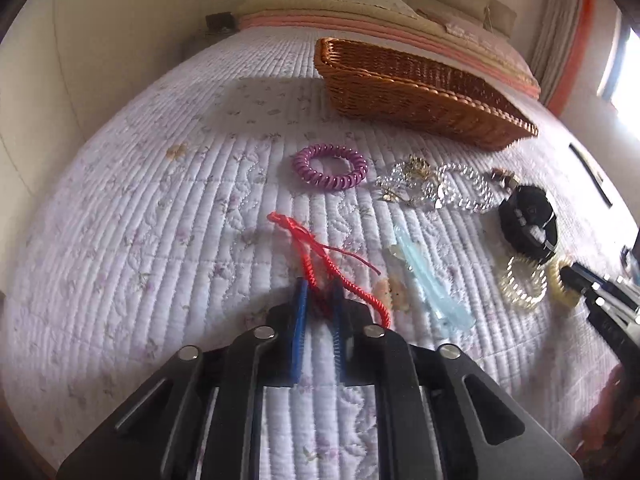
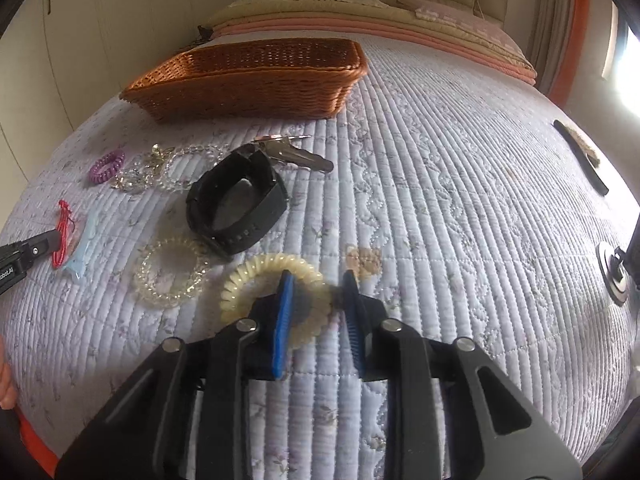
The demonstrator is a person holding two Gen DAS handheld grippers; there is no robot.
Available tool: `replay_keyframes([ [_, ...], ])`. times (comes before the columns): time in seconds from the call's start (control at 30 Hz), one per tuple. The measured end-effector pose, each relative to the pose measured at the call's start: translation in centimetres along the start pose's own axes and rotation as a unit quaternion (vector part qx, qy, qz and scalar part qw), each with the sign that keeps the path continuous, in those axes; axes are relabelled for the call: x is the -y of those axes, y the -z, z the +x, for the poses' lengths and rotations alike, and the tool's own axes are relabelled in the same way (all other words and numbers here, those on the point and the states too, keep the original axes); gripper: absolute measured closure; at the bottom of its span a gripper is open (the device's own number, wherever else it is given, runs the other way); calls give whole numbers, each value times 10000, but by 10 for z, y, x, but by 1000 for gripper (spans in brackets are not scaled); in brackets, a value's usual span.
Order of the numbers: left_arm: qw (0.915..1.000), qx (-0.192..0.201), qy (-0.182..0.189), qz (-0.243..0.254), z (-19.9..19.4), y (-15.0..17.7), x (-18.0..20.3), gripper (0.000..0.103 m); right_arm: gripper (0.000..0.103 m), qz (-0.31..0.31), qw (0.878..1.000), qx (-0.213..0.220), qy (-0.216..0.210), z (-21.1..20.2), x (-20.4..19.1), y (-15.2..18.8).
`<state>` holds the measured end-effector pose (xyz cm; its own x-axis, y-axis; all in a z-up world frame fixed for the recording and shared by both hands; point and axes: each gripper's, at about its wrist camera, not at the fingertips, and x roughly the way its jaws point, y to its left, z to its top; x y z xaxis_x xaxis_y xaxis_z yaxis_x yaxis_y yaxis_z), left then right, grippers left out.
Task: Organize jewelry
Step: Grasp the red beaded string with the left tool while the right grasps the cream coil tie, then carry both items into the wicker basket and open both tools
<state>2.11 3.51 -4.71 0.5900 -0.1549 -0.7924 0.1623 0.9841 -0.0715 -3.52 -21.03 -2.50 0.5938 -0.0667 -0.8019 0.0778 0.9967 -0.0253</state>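
- The left gripper (image 1: 320, 292) is low over the quilt (image 1: 160, 240) near its near edge; its blue pads (image 1: 301, 312) stand narrowly apart with the red cord (image 1: 316, 256) running between them. Whether they truly pinch the cord I cannot tell.
- The red cord's knotted end lies on the quilt ahead of the gripper, a loose strand trailing right.
- The right gripper (image 2: 316, 284) has its jaws spread: the left pad (image 2: 283, 312) sits inside the cream coil tie (image 2: 272, 292), the other pad just outside its right rim, so the ring's right side lies between them, not squeezed.
- Just left of the cream tie lies a clear coil tie (image 2: 170, 276), and behind both, the black watch (image 2: 236, 204).
- Behind the watch a metal clip (image 2: 296, 154) lies on the quilt; left of it a clear bead bracelet (image 2: 176, 168) with a gold piece, then a purple coil tie (image 1: 329, 166).
- A pale blue clip (image 1: 426, 276) lies between the red cord and the clear coil tie.
- The wicker basket (image 1: 400, 92) stands farther back, toward the pillows (image 1: 328, 4) at the head of the bed, apart from all the jewelry.
- A dark strip (image 2: 580, 156) lies near the quilt's right edge.
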Motion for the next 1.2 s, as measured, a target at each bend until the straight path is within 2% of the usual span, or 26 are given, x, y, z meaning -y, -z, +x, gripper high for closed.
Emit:
replay_keyframes([
  [0.03, 9999, -3, -21, 147, 0, 1, 0, 100, 90, -92, 9999, 22, 34, -1, -4, 1],
  [0.13, 9990, -57, 275, 358, -4, 0, -11, 100, 91, -138, 9998, 7, -109, -5, -7, 5],
  [0.23, 9979, -106, 364, 530, -4, 0, -15, 99, 91, -160, 9999, 20, -57, -5, -9, 5],
  [0.33, 9976, -131, 248, 628, -3, 2, -8, 92, 90, -197, 9998, 19, -23, -3, -11, 5],
  [0.4, 9973, -58, 97, 728, -2, 5, -1, 91, 90, -232, 9997, 32, 23, -2, -13, 5],
  [0.43, 9970, -13, -31, 778, 0, 6, 3, 91, 90, -250, 9997, 44, 38, -1, -14, 5],
  [0.5, 9965, 127, -218, 797, 0, 8, 7, 101, 91, -334, 9994, 63, 24, -3, -15, 6],
  [0.53, 9965, 158, -225, 793, -1, 8, 8, 101, 91, -348, 9994, 67, -30, -4, -16, 5],
  [0.67, 9975, 456, 311, 440, -15, 3, -2, 101, 93, -353, 9985, 162, -377, -16, -18, 4],
  [0.77, 9946, 691, 727, 247, -28, -4, -8, 101, 93, -397, 9973, 323, -526, -30, -23, -2],
  [0.83, 9933, 802, 803, 218, -33, -9, -7, 101, 93, -444, 9964, 464, -550, -38, -27, -8],
  [1.0, 9897, 1053, 901, 366, -41, -33, 4, 101, 93, -343, 9935, 768, -772, -52, -27, -40],
  [1.2, 9831, 1409, 967, 649, -33, -109, 35, 101, 93, -53, 9922, 1078, -622, -36, -14, -122],
])
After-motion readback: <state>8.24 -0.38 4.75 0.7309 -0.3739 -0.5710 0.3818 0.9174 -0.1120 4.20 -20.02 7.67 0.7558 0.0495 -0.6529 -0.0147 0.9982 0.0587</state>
